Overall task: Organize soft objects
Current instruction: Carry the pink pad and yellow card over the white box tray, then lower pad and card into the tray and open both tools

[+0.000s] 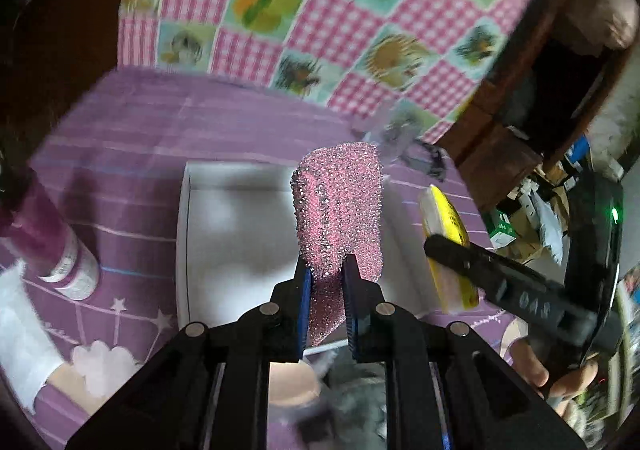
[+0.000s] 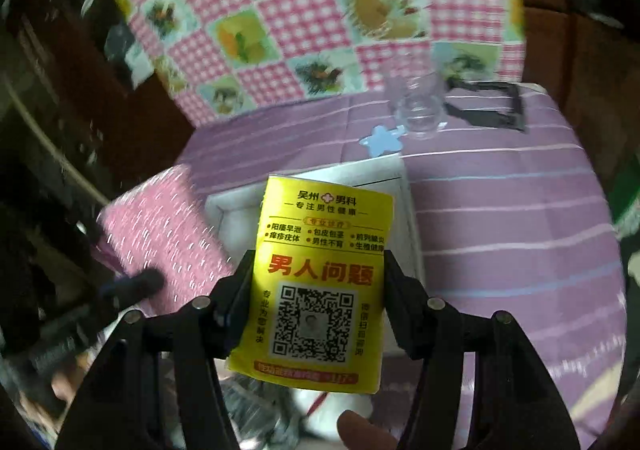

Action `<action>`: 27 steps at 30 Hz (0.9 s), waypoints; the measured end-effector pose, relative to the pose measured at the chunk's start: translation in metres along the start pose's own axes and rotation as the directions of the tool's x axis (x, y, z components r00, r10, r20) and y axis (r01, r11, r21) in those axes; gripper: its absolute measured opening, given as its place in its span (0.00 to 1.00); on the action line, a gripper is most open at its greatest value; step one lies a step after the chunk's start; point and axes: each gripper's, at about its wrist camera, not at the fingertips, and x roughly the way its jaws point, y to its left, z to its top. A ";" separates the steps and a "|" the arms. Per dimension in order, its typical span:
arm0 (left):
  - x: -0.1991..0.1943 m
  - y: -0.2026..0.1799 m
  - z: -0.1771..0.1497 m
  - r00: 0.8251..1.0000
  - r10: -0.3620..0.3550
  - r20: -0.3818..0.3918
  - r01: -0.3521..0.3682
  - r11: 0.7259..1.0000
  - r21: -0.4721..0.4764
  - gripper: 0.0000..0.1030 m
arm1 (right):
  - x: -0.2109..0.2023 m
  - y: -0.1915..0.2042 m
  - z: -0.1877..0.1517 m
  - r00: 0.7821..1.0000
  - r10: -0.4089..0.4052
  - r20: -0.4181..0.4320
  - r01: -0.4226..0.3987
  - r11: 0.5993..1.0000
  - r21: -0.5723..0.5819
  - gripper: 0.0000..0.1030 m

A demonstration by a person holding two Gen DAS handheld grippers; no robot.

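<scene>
Left gripper (image 1: pixel 327 270): nearest the left wrist camera; its jaws are pinched on the lower end of the pink sponge, which stands up from the blue pads.
Right gripper (image 2: pixel 320 270): jaws closed against the two side edges of the yellow packet, printed face toward the camera.
Tabletop (image 2: pixel 500 209): covered in a purple striped cloth, with a checked pink and green cloth (image 2: pixel 320 9) hanging behind it.
White box (image 1: pixel 224 234): open, lying on the tabletop directly ahead of both grippers; its rim also shows behind the packet in the right wrist view.
Pink sponge (image 1: pixel 340 209): held clear of the tabletop, long axis upright, over the right part of the box.
Yellow packet (image 2: pixel 324 282): held in the air, long axis along the fingers; in the left wrist view it hangs just right of the sponge, beyond the box's right edge.
Deciding relation: the box lies forward of and below both loads; the sponge looks nearer the opening, so the left hand probably has the shorter drop.
Small items: a clear glass (image 2: pixel 420 109) and a blue star (image 2: pixel 380 139) sit beyond the box.
</scene>
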 end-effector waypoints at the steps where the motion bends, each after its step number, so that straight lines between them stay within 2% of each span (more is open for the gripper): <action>1: 0.012 0.013 0.001 1.000 -0.002 -0.019 0.001 0.999 -0.043 0.13 | 0.010 0.002 -0.001 1.000 -0.016 -0.007 0.015 1.000 -0.022 0.59; 2: 0.021 0.021 -0.001 0.999 -0.011 -0.033 0.009 0.998 -0.066 0.13 | 0.015 0.001 -0.003 1.000 -0.028 -0.012 0.028 0.999 -0.039 0.59; 4: 0.044 0.038 -0.008 0.993 -0.075 -0.086 0.067 0.993 -0.093 0.13 | 0.033 -0.005 -0.010 0.996 -0.073 -0.052 0.072 0.997 -0.022 0.60; 6: 0.064 0.048 -0.012 0.984 -0.055 -0.167 0.034 0.991 -0.129 0.13 | 0.049 -0.018 -0.014 0.990 -0.087 -0.113 0.093 0.995 0.044 0.60; 8: 0.079 0.050 -0.018 0.975 -0.058 -0.216 0.033 0.993 -0.115 0.13 | 0.052 -0.025 -0.017 0.993 -0.055 -0.107 0.064 0.995 0.079 0.62; 10: 0.089 0.047 -0.023 0.969 -0.043 -0.243 0.022 0.996 -0.087 0.13 | 0.054 -0.028 -0.019 0.992 -0.068 -0.107 0.077 0.994 0.083 0.63; 14: 0.088 0.045 -0.024 0.969 -0.052 -0.241 0.030 0.995 -0.096 0.13 | 0.062 -0.027 -0.027 0.990 -0.041 -0.137 0.052 0.996 0.078 0.67; 19: 0.094 0.044 -0.026 0.961 -0.111 -0.253 0.082 0.989 -0.121 0.13 | 0.064 -0.017 -0.028 0.981 -0.069 -0.182 0.069 0.998 -0.006 0.75; 23: 0.096 0.034 -0.029 0.961 -0.106 -0.255 0.083 0.992 -0.099 0.14 | 0.052 -0.019 -0.025 0.983 -0.062 -0.173 0.063 0.998 -0.002 0.76; 25: 0.096 0.033 -0.029 0.961 -0.108 -0.257 0.083 0.991 -0.105 0.14 | 0.045 -0.020 -0.023 0.985 -0.085 -0.151 0.085 0.996 -0.005 0.83; 27: 0.095 0.034 -0.029 0.960 -0.116 -0.254 0.090 0.990 -0.111 0.14 | 0.036 -0.022 -0.021 0.989 -0.069 -0.130 0.070 0.998 0.005 0.84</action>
